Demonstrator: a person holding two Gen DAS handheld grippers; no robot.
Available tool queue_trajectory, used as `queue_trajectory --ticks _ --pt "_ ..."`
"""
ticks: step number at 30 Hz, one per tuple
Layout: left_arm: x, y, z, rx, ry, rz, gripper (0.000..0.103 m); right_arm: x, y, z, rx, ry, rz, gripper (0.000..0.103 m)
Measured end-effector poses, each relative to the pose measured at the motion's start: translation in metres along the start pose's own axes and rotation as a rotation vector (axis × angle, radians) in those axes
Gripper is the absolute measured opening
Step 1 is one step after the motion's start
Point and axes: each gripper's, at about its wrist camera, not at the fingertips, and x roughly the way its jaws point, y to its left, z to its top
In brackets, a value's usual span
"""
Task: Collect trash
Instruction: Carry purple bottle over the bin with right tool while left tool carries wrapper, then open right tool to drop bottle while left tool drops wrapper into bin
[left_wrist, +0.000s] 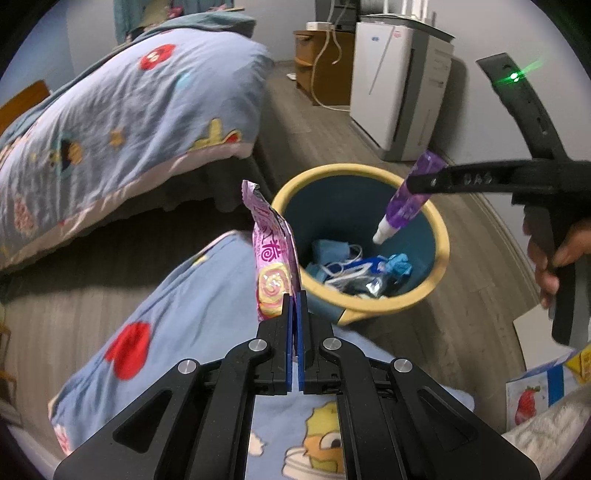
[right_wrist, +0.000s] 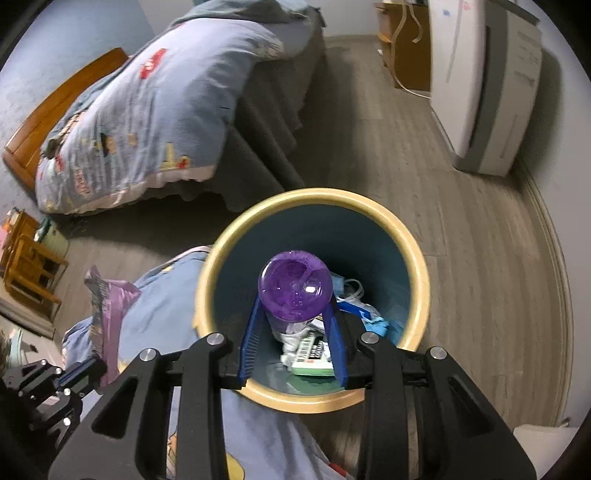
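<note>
- The left gripper (left_wrist: 295, 295) has its blue pads pressed together on the bottom edge of a pink snack wrapper (left_wrist: 271, 258), which stands up from the jaws, crinkled at the top.
- That wrapper sits just left of the trash bin (left_wrist: 436, 221), at its near-left rim, over the blue cartoon-print quilt (left_wrist: 177, 306) spread in the foreground; whether it touches the rim I cannot tell.
- The right gripper (right_wrist: 293, 306) pinches a purple bottle (right_wrist: 293, 290) between its two blue fingers (right_wrist: 251, 339), the jaws part-way apart around the bottle's body.
- From the left wrist view the bottle hangs tilted over the bin's mouth, white cap end pointing down into it, purple base up and to the right.
- A hand (left_wrist: 554, 258) grips the right gripper's black handle at the right edge, and a green light glows on the black strap above it.
- The bin is round, with a yellow rim and dark teal inside, standing on the grey wood-look floor (right_wrist: 461, 240).
- Inside it lie blue face masks (left_wrist: 332, 254) with white ear loops, some crumpled blue material and a flat green-and-white packet (right_wrist: 310, 365).
- Farther off to the left is a bed (right_wrist: 258, 122) under a matching blue quilt; at the far right, a white appliance (left_wrist: 402, 92) against the wall, with a wooden cabinet (left_wrist: 325, 66) beside it.
- At the near right edge lies a carton with a strawberry picture (left_wrist: 532, 395).
</note>
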Motion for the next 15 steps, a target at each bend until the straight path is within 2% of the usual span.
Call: queue_trajectory --ticks 7,15 --pt "0.027 -0.02 0.013 0.069 0.019 -0.002 0.003 0.007 0.003 -0.004 -0.03 0.008 -0.059 0.032" --pt "0.055 -0.026 0.03 0.039 0.025 -0.019 0.003 0.016 -0.004 -0.003 -0.025 0.017 -0.101 0.032"
